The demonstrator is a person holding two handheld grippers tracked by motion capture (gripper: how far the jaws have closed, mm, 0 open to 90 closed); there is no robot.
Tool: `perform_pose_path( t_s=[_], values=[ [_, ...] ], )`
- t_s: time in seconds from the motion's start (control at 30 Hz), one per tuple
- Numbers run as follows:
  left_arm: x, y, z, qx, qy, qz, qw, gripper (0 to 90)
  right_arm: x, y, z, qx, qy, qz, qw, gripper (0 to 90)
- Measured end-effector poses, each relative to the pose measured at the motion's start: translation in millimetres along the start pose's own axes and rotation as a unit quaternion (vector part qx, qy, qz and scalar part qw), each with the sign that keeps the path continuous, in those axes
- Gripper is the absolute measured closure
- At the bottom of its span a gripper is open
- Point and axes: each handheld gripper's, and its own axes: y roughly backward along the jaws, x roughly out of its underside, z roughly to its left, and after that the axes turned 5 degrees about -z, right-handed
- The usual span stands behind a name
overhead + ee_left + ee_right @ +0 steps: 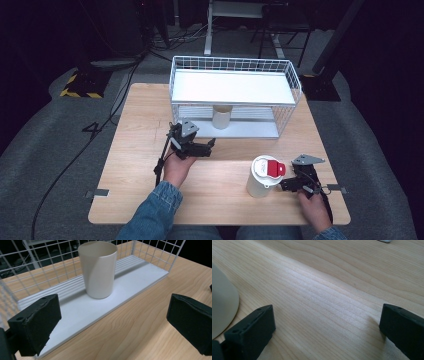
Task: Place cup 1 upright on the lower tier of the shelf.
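Note:
A cream cup (pixel 221 117) stands upright on the white base tray of a wire rack (pixel 235 65), under the rack's white upper shelf. My left gripper (pixel 209 146) hovers just in front of the rack's open side, open and holding nothing. In the left gripper view the cup (pixel 98 270) stands a short way beyond the wide-apart jaws of that gripper (pixel 112 322). A white container with a red lid flap (pixel 264 175) stands near the table's front right. My right gripper (pixel 287 185) sits just to its right, open. The right gripper view has the container's wall (pixel 222 307) at its left edge, outside the jaws.
The wooden table (pixel 150 125) has bare room on its left half and along the front. The rack's wire walls (pixel 155 252) close its back and sides. Cables and stands lie on the dark floor behind the table.

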Motion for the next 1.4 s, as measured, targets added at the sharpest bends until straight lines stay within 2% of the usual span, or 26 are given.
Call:
perform_pose_path(
  t_s=[0.03,0.17,0.2,0.23,0.27,0.3,0.37,0.5,0.53,0.57,0.63,0.7,0.77,0.83,1.3,1.4],
  values=[
    [2.9,9.0,1.7,0.002,0.001,0.002,1.0000,0.2,-0.1,-0.1,0.1,0.000,-0.001,0.000,1.0000,0.3],
    [6.5,21.6,3.8,0.003,0.003,0.003,1.0000,0.2,-0.1,0.0,0.0,0.000,0.000,0.000,1.0000,0.2],
    [8.7,30.2,5.4,0.005,0.005,0.007,1.0000,0.2,-0.1,0.0,-0.1,0.000,0.000,0.000,1.0000,0.2],
    [8.7,30.2,5.4,0.005,0.005,0.007,1.0000,0.2,-0.1,0.0,-0.1,0.000,0.000,0.000,1.0000,0.2],
    [11.9,39.0,7.2,0.006,0.008,0.005,0.9999,0.2,-0.1,0.0,-0.1,0.000,0.000,0.000,1.0000,0.2],
    [11.9,39.0,7.2,0.006,0.008,0.005,0.9999,0.2,-0.1,0.0,-0.1,0.000,0.000,0.000,1.0000,0.3],
    [17.3,50.8,10.6,0.011,0.018,0.007,0.9998,0.2,-0.1,0.0,-0.1,0.000,-0.001,0.001,1.0000,0.2],
    [23.6,61.2,12.5,0.008,0.023,0.012,0.9996,0.3,-0.1,-0.1,0.0,0.000,-0.002,0.000,1.0000,0.3],
    [25.2,66.7,14.6,0.014,0.023,0.026,0.9993,0.2,-0.2,0.0,0.0,0.000,-0.002,0.000,1.0000,0.2],
    [25.2,66.7,14.6,0.014,0.023,0.026,0.9993,0.2,-0.2,0.0,0.0,0.000,-0.002,0.000,1.0000,0.2],
    [29.9,76.5,18.1,0.016,0.040,0.019,0.9989,0.2,-0.2,-0.1,0.1,0.000,-0.002,0.000,1.0000,0.2],
    [32.1,78.6,19.2,0.016,0.038,0.021,0.9989,0.2,-0.6,-0.6,0.3,0.002,-0.004,-0.001,1.0000,0.2],
    [40.5,84.3,21.6,0.012,0.035,0.036,0.9987,0.3,-1.1,-1.2,3.3,0.016,-0.013,-0.001,0.9998,0.3],
    [46.0,87.4,23.3,0.009,0.033,0.043,0.9985,0.3,-1.4,-1.5,3.8,0.019,-0.014,0.000,0.9997,0.2],
    [74.3,99.6,28.6,-0.002,0.022,0.085,0.9962,0.3,-0.9,-1.1,2.5,0.005,-0.007,-0.001,1.0000,0.1],
    [82.8,101.2,31.5,0.000,0.023,0.102,0.9945,0.3,-0.9,-1.1,2.6,0.006,-0.006,-0.001,1.0000,0.2]
  ],
)
